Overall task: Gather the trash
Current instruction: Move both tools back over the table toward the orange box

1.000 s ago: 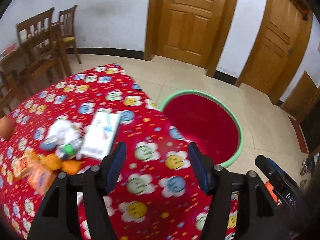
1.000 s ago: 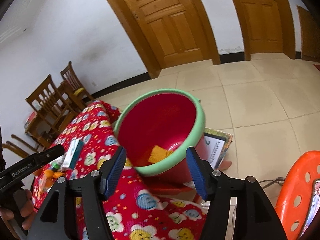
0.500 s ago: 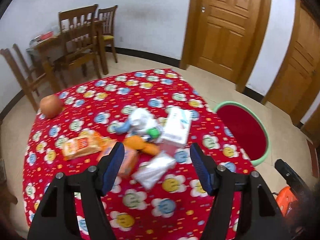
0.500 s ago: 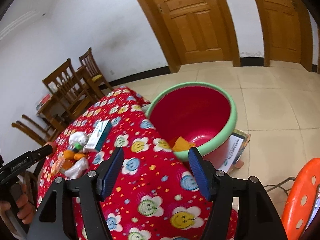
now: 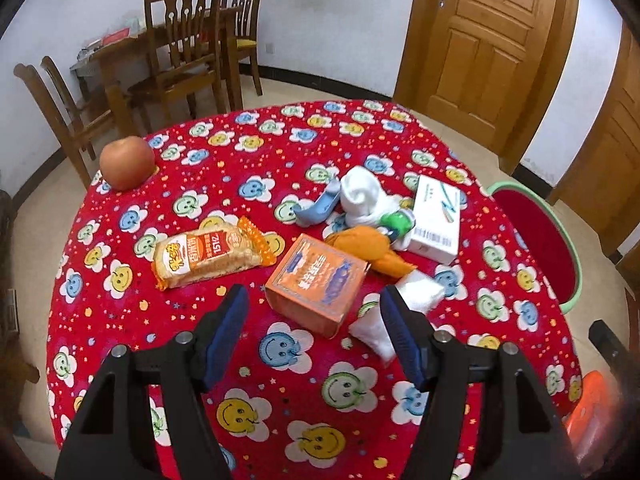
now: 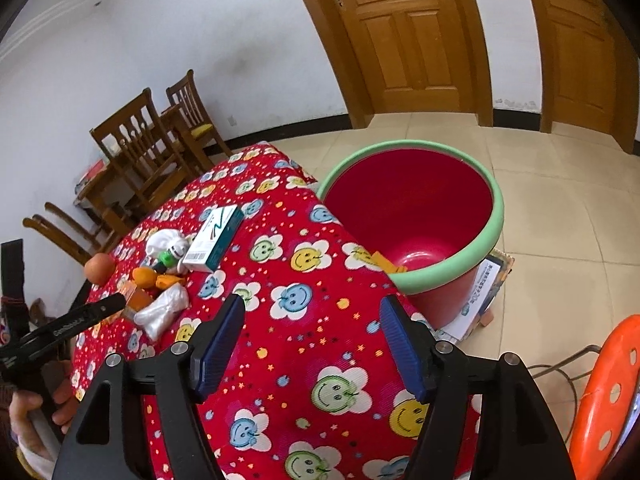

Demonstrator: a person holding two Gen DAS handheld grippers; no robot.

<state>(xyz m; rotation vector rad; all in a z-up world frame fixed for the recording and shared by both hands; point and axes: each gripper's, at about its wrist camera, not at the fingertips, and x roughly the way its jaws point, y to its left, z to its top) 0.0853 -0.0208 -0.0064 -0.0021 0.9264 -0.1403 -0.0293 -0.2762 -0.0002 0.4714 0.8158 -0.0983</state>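
Where tablecloth (image 5: 280, 152) ends, bucket (image 6: 494, 216); both claws agape, nothing held.

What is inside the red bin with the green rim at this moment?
In the right wrist view, the red bin holds one yellow-orange piece lying low against its near wall. The tablecloth edge and the near rim cover the rest of the bottom, so anything else there cannot be seen.

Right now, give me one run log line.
left gripper: open, above orange box | right gripper: open, empty | bin: one orange scrap inside
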